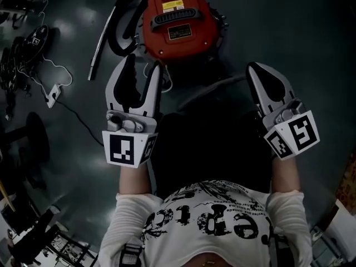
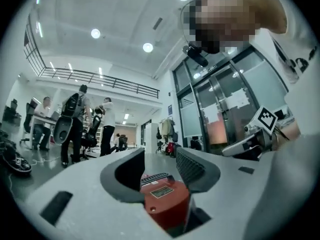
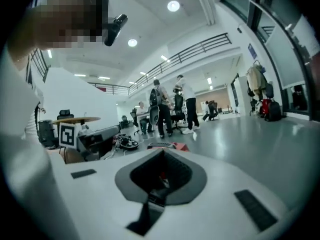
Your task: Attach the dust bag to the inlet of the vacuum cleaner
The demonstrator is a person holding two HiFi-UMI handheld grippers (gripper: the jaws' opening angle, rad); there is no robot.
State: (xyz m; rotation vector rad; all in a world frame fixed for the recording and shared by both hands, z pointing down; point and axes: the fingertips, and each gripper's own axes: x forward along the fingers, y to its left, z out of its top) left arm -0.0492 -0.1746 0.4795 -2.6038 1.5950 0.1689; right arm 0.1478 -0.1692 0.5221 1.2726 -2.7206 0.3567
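Large hall with glossy grey floor [image 1: 289,32], balcony railing [image 2: 100,79], ceiling lights, people [image 2: 75,124] standing far off, red vacuum [image 1: 179,24] on the floor just ahead of both grippers, left gripper [image 1: 142,65] spread wide and empty, right gripper [image 1: 255,68] closed on nothing.

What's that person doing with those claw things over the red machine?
A person stands over a red vacuum cleaner on the floor, with a claw-like gripper in each hand. The left gripper has its jaws wide apart with nothing in them. The right gripper has its jaws closed, and nothing shows between them. Neither one touches the vacuum cleaner, and no dust bag is in sight.
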